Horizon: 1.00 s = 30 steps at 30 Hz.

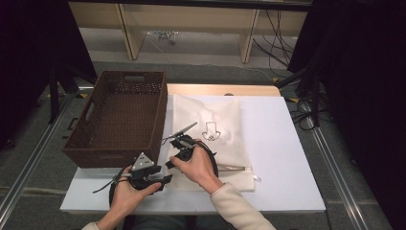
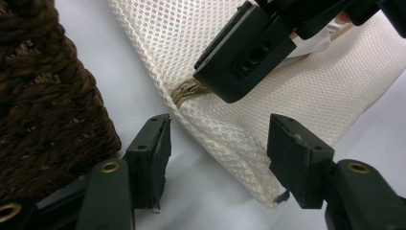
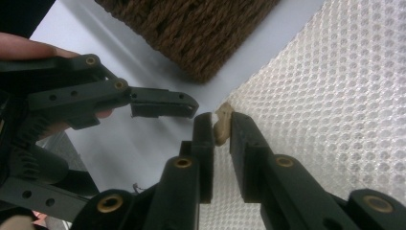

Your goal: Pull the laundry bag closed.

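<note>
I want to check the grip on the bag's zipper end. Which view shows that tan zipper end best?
The right gripper view: the right gripper pinches the zipper end close up. The left gripper view shows it partly behind that gripper. In the high view it is too small to see.

Both grippers were matte black plastic with blocky rectangular jaws and brass-coloured rivets at the linkage pivots. The left gripper [image 1: 143, 175] carried a grey three-cornered plate on top, and a thin dark cable trailed off its left side. The right gripper [image 1: 184, 146] had small round holes along its jaw sides. The person wore a cream long sleeve [image 1: 237, 206] on the right arm.
</note>
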Motion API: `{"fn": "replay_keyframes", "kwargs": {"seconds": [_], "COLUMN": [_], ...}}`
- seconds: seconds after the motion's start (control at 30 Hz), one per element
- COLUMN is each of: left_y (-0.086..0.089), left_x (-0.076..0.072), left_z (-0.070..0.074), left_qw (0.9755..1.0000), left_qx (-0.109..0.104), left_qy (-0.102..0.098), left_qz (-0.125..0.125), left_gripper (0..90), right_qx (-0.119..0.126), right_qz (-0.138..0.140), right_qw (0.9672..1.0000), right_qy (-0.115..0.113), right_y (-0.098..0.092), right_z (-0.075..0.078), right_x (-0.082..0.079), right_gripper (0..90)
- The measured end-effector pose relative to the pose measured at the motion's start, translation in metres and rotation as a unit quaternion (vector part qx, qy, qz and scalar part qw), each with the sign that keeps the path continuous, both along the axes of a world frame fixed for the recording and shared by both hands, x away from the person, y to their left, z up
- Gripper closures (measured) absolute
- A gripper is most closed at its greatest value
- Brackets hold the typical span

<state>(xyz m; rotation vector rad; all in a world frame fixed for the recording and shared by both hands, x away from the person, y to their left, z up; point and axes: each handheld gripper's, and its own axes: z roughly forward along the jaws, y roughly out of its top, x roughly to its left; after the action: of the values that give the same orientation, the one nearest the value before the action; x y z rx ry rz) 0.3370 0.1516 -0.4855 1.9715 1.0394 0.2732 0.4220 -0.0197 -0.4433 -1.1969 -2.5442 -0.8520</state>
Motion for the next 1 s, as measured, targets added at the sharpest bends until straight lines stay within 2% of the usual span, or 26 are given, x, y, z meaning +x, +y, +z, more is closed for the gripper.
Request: {"fn": "replay_keyframes", "kwargs": {"seconds": [0.03, 0.07, 0.13, 0.2, 0.23, 0.33, 0.37, 0.4, 0.43, 0.47, 0.5, 0.53, 0.57, 0.6, 0.73, 0.77, 1.0], "left_y": [0.0, -0.001, -0.001, -0.001, 0.0, -0.002, -0.001, 0.0, -0.001, -0.001, -0.003, -0.002, -0.002, -0.003, -0.003, -0.002, -0.002], "left_x": [0.0, 0.001, 0.001, 0.002, 0.003, 0.003, 0.004, 0.004, 0.005, 0.005, 0.005, 0.005, 0.006, 0.007, 0.007, 0.008, 0.009], "left_z": [0.0, -0.001, -0.001, -0.001, -0.001, -0.001, -0.001, 0.0, 0.0, 0.0, 0.0, 0.001, 0.001, 0.002, 0.001, 0.002, 0.002], "left_qw": [1.0, 1.0, 0.9999, 0.9999, 1.0, 0.9999, 1.0, 0.9999, 0.9999, 0.9999, 0.9997, 0.9998, 0.9998, 0.9999, 0.9997, 0.9998, 0.9998], "left_qx": [0.001, -0.008, -0.01, -0.01, 0.001, -0.013, -0.007, -0.008, -0.012, -0.012, -0.024, -0.016, -0.016, -0.015, -0.023, -0.017, -0.016], "left_qy": [0.001, 0.002, 0.006, 0.003, 0.004, 0.005, 0.006, 0.007, 0.006, 0.006, 0.005, 0.007, 0.007, 0.006, 0.007, 0.008, 0.007], "left_qz": [-0.001, 0.005, 0.005, 0.003, -0.004, 0.002, -0.003, -0.005, -0.003, -0.003, 0.002, -0.004, -0.003, -0.003, 0.004, 0.0, 0.002], "left_gripper": [42.2, 42.7, 43.1, 45.7, 45.7, 49.3, 49.9, 50.5, 51.4, 52.3, 52.3, 53.2, 53.9, 54.2, 55.2, 55.3, 56.2], "right_qx": [-0.001, 0.009, 0.01, 0.001, -0.004, 0.004, 0.006, 0.017, -0.003, -0.003, 0.001, 0.008, -0.002, 0.0, 0.008, 0.007, 0.008], "right_qz": [-0.006, -0.008, -0.008, -0.009, -0.011, -0.011, -0.01, -0.004, -0.01, -0.01, -0.006, -0.009, -0.007, -0.01, 0.0, 0.0, 0.001], "right_qw": [1.0, 0.9999, 0.9998, 0.9999, 0.9999, 0.9999, 0.9999, 0.9999, 0.9999, 0.9999, 0.9999, 0.9998, 0.9998, 0.9998, 0.9997, 0.9997, 0.9995], "right_qy": [0.007, 0.012, 0.012, 0.007, 0.004, -0.002, -0.012, -0.002, -0.01, -0.01, -0.013, -0.014, -0.018, -0.018, -0.024, -0.025, -0.029], "right_y": [0.001, 0.001, 0.001, 0.0, 0.001, 0.0, -0.001, -0.003, -0.003, -0.003, -0.004, -0.004, -0.006, -0.005, -0.006, -0.006, -0.006], "right_z": [0.001, 0.001, 0.001, 0.002, 0.002, 0.005, 0.005, 0.006, 0.008, 0.008, 0.009, 0.011, 0.012, 0.012, 0.012, 0.012, 0.013], "right_x": [0.0, 0.0, 0.0, 0.0, 0.0, -0.003, -0.003, -0.002, -0.003, -0.003, -0.004, -0.005, -0.005, -0.005, -0.005, -0.005, -0.007], "right_gripper": [83.1, 84.0, 85.5, 87.0, 87.1, 87.3, 87.3, 87.3, 87.4, 87.4, 87.3, 87.4, 87.4, 87.4, 87.4, 87.4, 87.4]}}
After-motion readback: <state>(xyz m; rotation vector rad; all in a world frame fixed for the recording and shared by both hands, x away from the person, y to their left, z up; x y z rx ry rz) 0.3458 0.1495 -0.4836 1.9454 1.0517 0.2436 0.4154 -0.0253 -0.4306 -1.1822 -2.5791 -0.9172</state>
